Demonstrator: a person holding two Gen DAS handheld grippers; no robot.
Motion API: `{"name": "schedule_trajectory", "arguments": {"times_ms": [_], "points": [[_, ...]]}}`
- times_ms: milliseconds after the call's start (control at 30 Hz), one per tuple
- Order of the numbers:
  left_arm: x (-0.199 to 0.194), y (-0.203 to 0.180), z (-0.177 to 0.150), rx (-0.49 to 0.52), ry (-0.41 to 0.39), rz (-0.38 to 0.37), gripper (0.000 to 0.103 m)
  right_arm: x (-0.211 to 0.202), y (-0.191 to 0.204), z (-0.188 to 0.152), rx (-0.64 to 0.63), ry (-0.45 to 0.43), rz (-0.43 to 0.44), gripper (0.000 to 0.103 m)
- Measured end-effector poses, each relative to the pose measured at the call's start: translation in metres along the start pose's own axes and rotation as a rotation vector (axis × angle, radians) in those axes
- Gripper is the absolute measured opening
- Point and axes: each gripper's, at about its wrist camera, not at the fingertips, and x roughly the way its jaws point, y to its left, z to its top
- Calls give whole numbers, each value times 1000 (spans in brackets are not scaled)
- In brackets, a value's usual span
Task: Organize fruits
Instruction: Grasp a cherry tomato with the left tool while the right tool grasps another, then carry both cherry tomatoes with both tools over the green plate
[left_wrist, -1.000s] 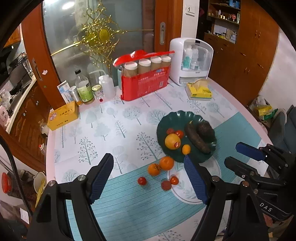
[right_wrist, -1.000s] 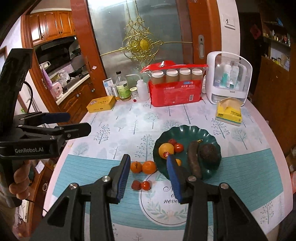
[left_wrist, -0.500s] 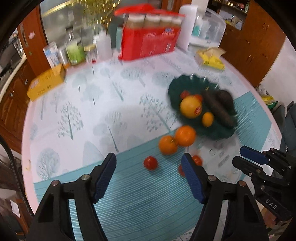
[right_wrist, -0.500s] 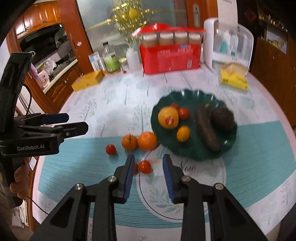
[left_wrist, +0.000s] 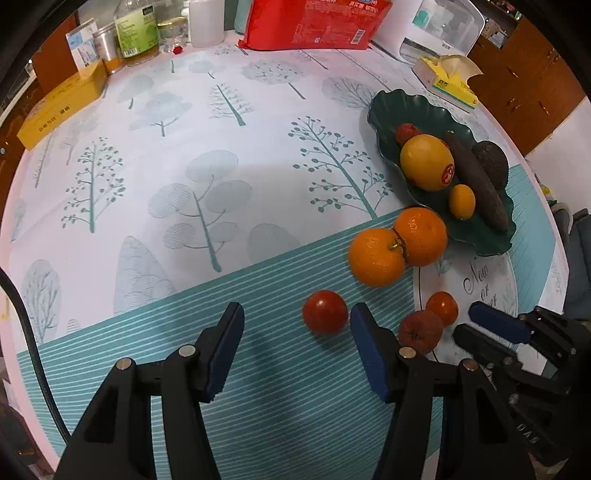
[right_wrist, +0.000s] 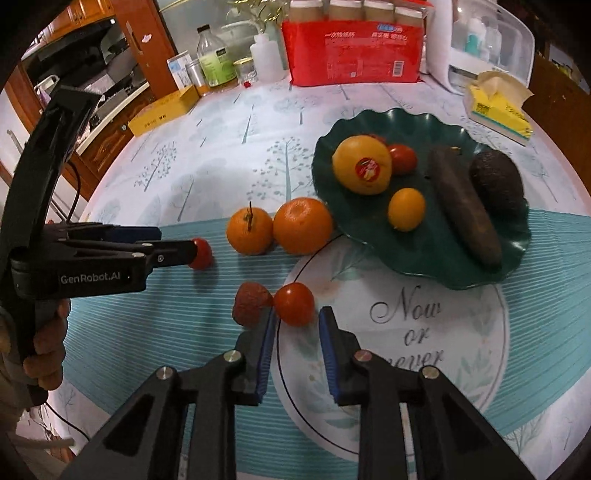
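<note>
I see a round table (right_wrist: 221, 147) under a tree-print cloth with a striped teal band, lit from above. Along its far edge, top of frame, stand a red package (right_wrist: 352, 51), a glass bottle (right_wrist: 214, 59), a yellow box (right_wrist: 162, 112), a tissue pack (right_wrist: 498, 107) and a white appliance (right_wrist: 491, 40). At upper left I see wooden cabinets (right_wrist: 107, 147) and a kitchen counter; at upper right, in the left wrist view, brown cabinet doors (left_wrist: 524, 81).

- Two oranges (right_wrist: 279, 229) are lying touching each other beside the green plate (right_wrist: 436, 273).
- Three small red fruits are sitting loose on the teal cloth: one tomato (left_wrist: 325, 312) alone, another tomato (right_wrist: 294, 303) touching a wrinkled red fruit (right_wrist: 251, 303).
- The plate is holding more fruits.
</note>
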Motion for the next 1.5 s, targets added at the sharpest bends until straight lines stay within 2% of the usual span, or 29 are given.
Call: {"name": "schedule_trajectory", "arguments": {"times_ms": [133, 200, 333, 467, 933, 967, 1033, 1100, 1367, 1433, 1500], "points": [[9, -3, 3, 6, 18, -14, 50, 8, 2, 0, -14, 10, 8, 25], [13, -5, 4, 6, 29, -20, 42, 10, 2, 2, -13, 0, 11, 25], [17, -10, 6, 17, 35, -21, 36, 11, -3, 6, -16, -13, 19, 22], [18, -11, 7, 17, 37, -19, 34, 11, -11, 7, 2, -18, 43, 20], [18, -16, 3, -15, 57, -19, 29, 19, -7, 20, -53, -21, 34, 21], [18, -16, 3, -20, 57, -16, 29, 19, -9, 21, -50, -13, 42, 21], [17, -15, 1, -23, 54, -10, 29, 21, -11, 20, -41, 1, 53, 31], [17, -15, 1, -26, 50, -4, 29, 23, -13, 18, -30, 3, 64, 34], [19, -20, -1, -25, 26, 23, 26, 31, -12, 19, -19, 22, 124, 34], [17, -20, -2, -27, 19, 25, 25, 30, -12, 18, -14, 21, 142, 26], [13, -20, -4, -25, 2, 24, 25, 26, -12, 17, -15, 12, 139, 26]]}}
